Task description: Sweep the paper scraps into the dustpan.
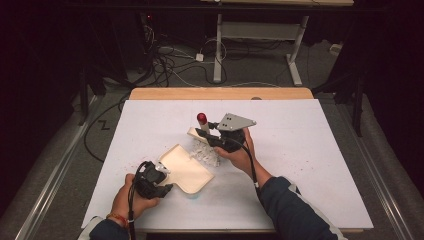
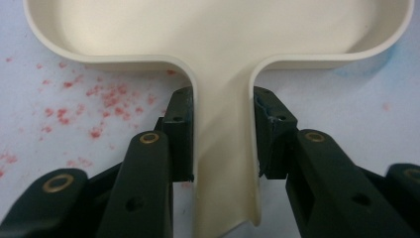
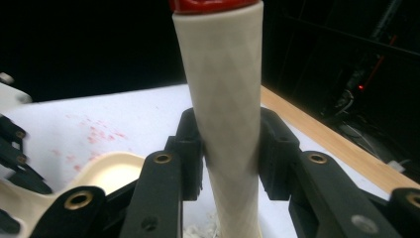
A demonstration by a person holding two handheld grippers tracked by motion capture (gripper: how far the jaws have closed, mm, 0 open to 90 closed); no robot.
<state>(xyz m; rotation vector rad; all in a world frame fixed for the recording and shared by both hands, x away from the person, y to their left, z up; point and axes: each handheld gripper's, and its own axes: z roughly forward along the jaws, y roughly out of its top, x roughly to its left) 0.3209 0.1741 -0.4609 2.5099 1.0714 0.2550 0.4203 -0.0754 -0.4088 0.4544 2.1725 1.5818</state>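
step: sweeping, by the look | advice: keep dustpan lip flat on worktop, draw brush low through white scraps toward it | left tool: pinching dustpan handle | right tool: clamped on brush handle, just behind scraps

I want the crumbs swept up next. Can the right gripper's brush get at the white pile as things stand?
Probably yes. The right gripper is shut on the brush handle, and the white pile lies just below it beside the dustpan, with nothing between.
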